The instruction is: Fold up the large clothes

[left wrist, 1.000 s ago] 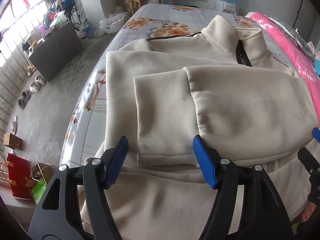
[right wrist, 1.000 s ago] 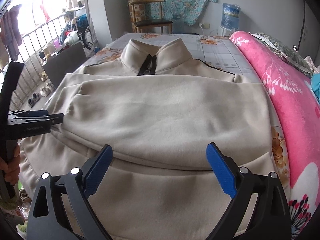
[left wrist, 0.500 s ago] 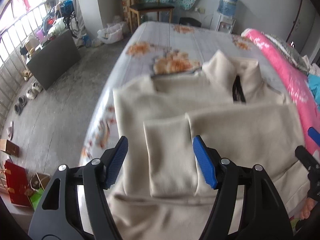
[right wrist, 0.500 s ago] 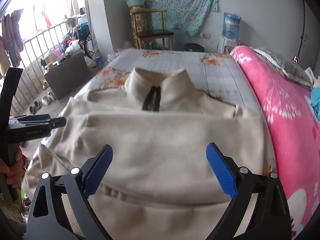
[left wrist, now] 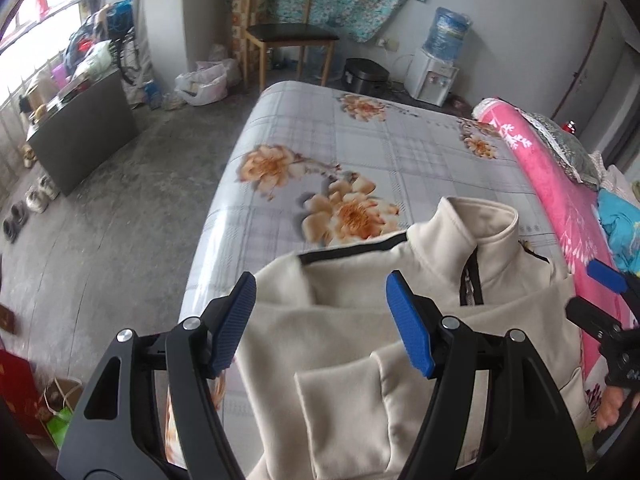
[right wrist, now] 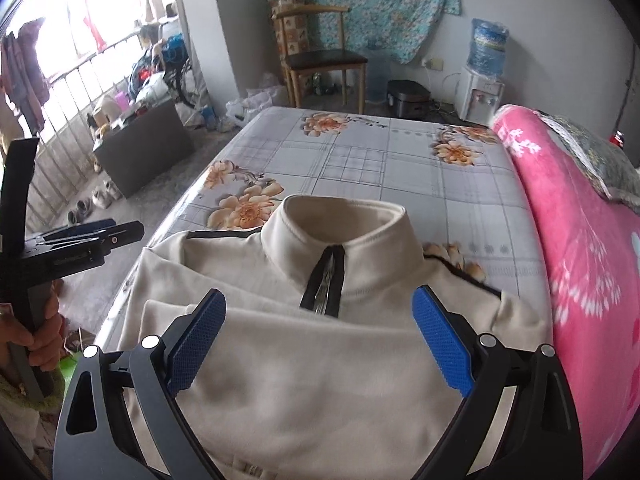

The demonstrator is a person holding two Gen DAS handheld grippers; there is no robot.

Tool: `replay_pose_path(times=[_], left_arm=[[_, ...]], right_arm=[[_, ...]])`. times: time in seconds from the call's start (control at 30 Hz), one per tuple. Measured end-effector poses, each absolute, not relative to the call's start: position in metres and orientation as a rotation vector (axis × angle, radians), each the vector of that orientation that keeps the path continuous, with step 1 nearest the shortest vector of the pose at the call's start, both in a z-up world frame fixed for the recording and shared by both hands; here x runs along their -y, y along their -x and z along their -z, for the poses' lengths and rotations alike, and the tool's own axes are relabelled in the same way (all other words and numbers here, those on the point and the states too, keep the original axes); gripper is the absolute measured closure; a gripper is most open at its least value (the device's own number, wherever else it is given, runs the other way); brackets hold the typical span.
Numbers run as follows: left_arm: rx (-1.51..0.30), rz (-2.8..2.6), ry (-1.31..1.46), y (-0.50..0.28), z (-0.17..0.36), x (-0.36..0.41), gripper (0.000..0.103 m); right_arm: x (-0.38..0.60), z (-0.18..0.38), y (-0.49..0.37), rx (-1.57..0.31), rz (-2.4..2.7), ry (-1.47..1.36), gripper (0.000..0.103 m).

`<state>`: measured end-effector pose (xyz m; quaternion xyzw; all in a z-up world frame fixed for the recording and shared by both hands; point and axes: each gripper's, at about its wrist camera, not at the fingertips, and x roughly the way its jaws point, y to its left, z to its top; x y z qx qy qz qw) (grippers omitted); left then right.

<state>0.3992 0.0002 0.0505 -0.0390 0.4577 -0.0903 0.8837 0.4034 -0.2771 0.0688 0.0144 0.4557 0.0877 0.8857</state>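
Note:
A beige fleece jacket [left wrist: 352, 336] lies face up on the bed, collar [right wrist: 340, 232] toward the far end and its dark zip [right wrist: 325, 284] closed. Both sleeves are folded across the chest; one cuff [left wrist: 340, 412] shows in the left wrist view. My left gripper [left wrist: 322, 320] hovers open above the jacket's left shoulder with nothing between its blue pads. Over the chest, my right gripper [right wrist: 319, 342] is open and empty too. Each gripper shows at the edge of the other's view, the left gripper [right wrist: 80, 240] held by a hand, the right gripper [left wrist: 604, 300] at the far right.
The jacket lies at the near end of a bed with a grey floral sheet [right wrist: 360, 160]. A rolled pink blanket [right wrist: 580, 260] runs along the right side. Bare floor, a dark cabinet [right wrist: 140, 148] and shoes are left of the bed; a chair [right wrist: 320, 56] and water dispenser [right wrist: 484, 80] stand beyond.
Both grippers have lifted up and back from the jacket, so it looks smaller and more of the bed shows. The jacket stays as it lay, and the jaws remain equally wide.

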Motion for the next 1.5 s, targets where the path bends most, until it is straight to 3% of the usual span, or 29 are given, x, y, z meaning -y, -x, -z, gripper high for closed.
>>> replay_pose_path(times=[0.4, 0.63, 0.77, 0.83, 0.87, 0.9, 0.93, 0.97, 1.0, 1.3, 1.5], left_arm=[[-0.947, 0.298, 0.108, -0.463, -0.031, 0.027, 0.039], [-0.993, 0.462, 0.257, -0.501, -0.015, 0.055, 0.039], [-0.992, 0.498, 0.212, -0.512, -0.014, 0.094, 0.039], [-1.008, 0.492, 0.162, -0.515, -0.007, 0.112, 0.039], [-1.021, 0.472, 0.111, -0.515, -0.002, 0.122, 0.044], [-1.030, 0.443, 0.057, -0.515, 0.003, 0.131, 0.061], [-1.031, 0.417, 0.015, -0.513, 0.008, 0.136, 0.071], [-1.031, 0.404, -0.010, -0.511, 0.010, 0.139, 0.089], [-1.026, 0.401, -0.031, -0.506, 0.011, 0.140, 0.096], [-0.842, 0.551, -0.122, -0.401, -0.048, 0.116, 0.099], [-0.958, 0.610, -0.181, -0.352, -0.009, 0.112, 0.097]], right_arm=[[0.338, -0.035, -0.497, -1.076, -0.149, -0.166, 0.011], [0.365, -0.008, -0.535, -1.098, -0.077, -0.234, 0.011], [0.364, 0.015, -0.553, -1.167, -0.101, -0.235, 0.021], [0.358, 0.027, -0.558, -1.208, -0.120, -0.213, 0.030], [0.355, 0.031, -0.558, -1.222, -0.124, -0.198, 0.042], [0.353, 0.033, -0.555, -1.227, -0.129, -0.190, 0.061], [0.352, 0.032, -0.551, -1.223, -0.140, -0.195, 0.071], [0.352, 0.030, -0.547, -1.216, -0.149, -0.200, 0.085], [0.351, 0.024, -0.538, -1.194, -0.155, -0.193, 0.090], [0.326, -0.032, -0.415, -1.014, -0.241, 0.006, 0.093], [0.318, 0.012, -0.357, -1.121, -0.257, 0.150, 0.088]])
